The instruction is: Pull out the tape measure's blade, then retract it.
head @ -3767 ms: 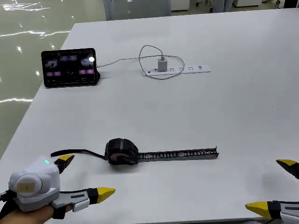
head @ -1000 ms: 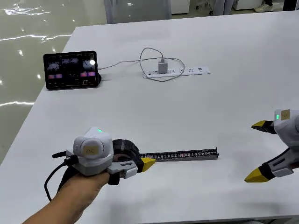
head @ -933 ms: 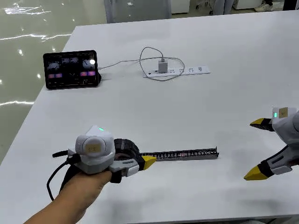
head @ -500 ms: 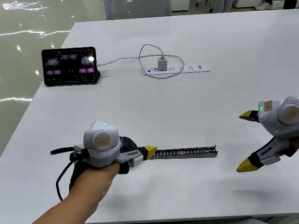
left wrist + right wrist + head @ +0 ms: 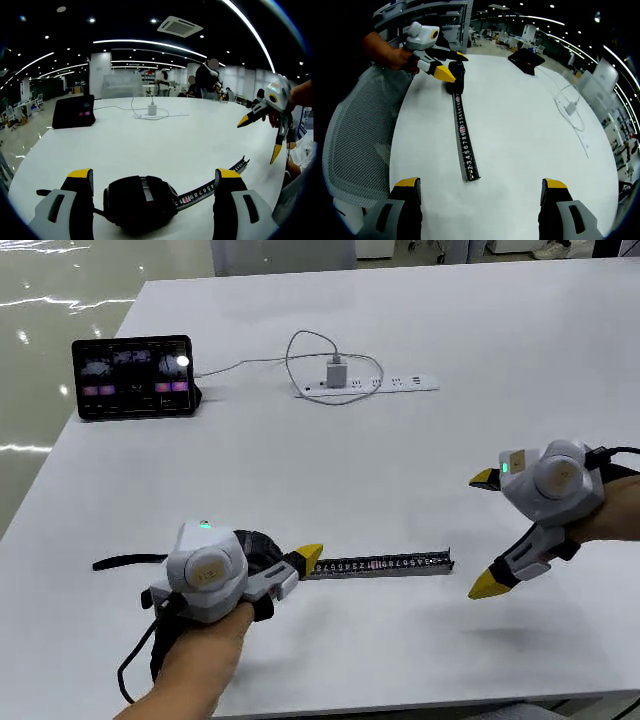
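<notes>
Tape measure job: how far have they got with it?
About halfway, it seems. Done: the blade lies pulled out flat on the table. In hand: the left gripper has its open jaws either side of the case, not clamped on it; the right gripper is open just short of the blade's tip, not touching. Left: retracting the blade into the case.

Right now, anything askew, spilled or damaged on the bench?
Nothing stands out. The black round tape measure case sits between the left gripper's open jaws. Its dark numbered blade lies flat and straight on the white table, tip toward the open right gripper. No damage visible.
</notes>
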